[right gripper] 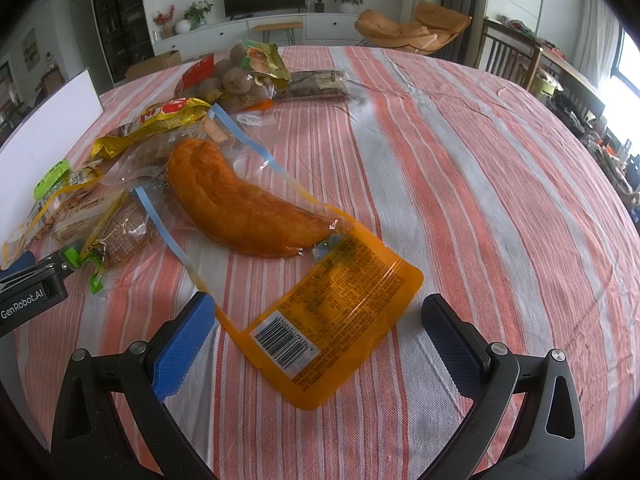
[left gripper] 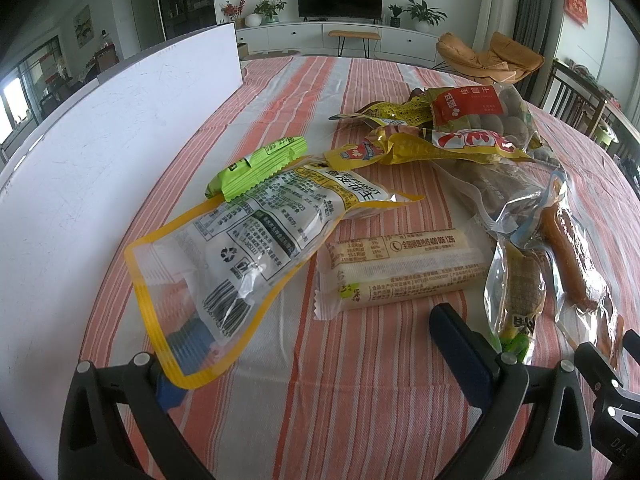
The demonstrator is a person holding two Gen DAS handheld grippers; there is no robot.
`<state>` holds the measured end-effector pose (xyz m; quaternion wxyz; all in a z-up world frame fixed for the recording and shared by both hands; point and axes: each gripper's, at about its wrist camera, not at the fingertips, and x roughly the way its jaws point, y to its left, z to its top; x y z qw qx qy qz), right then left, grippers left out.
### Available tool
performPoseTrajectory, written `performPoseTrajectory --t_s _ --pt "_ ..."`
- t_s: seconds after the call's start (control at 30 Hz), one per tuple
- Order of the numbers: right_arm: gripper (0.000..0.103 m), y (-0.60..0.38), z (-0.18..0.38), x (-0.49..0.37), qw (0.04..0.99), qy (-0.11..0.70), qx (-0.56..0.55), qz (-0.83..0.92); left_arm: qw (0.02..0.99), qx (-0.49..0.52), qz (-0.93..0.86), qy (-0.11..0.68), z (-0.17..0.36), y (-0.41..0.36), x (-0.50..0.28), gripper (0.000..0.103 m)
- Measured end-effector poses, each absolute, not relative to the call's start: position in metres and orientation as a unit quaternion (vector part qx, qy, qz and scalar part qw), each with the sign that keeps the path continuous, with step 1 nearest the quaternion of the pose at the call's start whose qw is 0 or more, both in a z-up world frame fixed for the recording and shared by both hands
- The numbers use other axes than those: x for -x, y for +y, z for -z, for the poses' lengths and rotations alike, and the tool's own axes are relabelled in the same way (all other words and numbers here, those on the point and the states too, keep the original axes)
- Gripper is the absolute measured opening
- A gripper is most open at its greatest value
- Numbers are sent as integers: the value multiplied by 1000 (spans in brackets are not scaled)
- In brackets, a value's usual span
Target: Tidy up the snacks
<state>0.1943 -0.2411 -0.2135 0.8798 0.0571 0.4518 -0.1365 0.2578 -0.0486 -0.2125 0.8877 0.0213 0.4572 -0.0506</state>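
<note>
Left wrist view puts the peanut bag (left gripper: 240,240) at centre left, yellow-bordered, printed "PEANUT" with a barcode and recycling mark; its near corner drapes over the blue pad of my left tool (left gripper: 320,344), whose jaws stand wide apart and grip nothing. A green packet (left gripper: 256,168) lies touching the bag's far edge. Just right of the bag sits a cream bar wrapper (left gripper: 404,268) reading "400 005 1295". Beyond it, in the upper right of the frame, a heap of yellow wrappers (left gripper: 416,144) and a red-labelled clear bag (left gripper: 480,112) is piled together.

In the right wrist view an orange pouch (right gripper: 288,248) holding a large orange-brown piece fills the centre, its barcode end lying between the pads of my right tool (right gripper: 320,336), equally wide open and empty. At the left edge the other tool's body reads "GenRobot.AI".

Both tools hover low, pointing forward over the striped worktop (right gripper: 460,160). Its whole right half is bare cloth, while a white board (left gripper: 100,140) stands along the left side of the left wrist view.
</note>
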Motion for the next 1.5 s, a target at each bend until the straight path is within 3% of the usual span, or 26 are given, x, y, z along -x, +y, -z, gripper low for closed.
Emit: performPoseTrajectory --t_s 1.5 --pt "103 -236 215 -197 872 449 -77 177 888 -21 51 457 212 -49 -258 103"
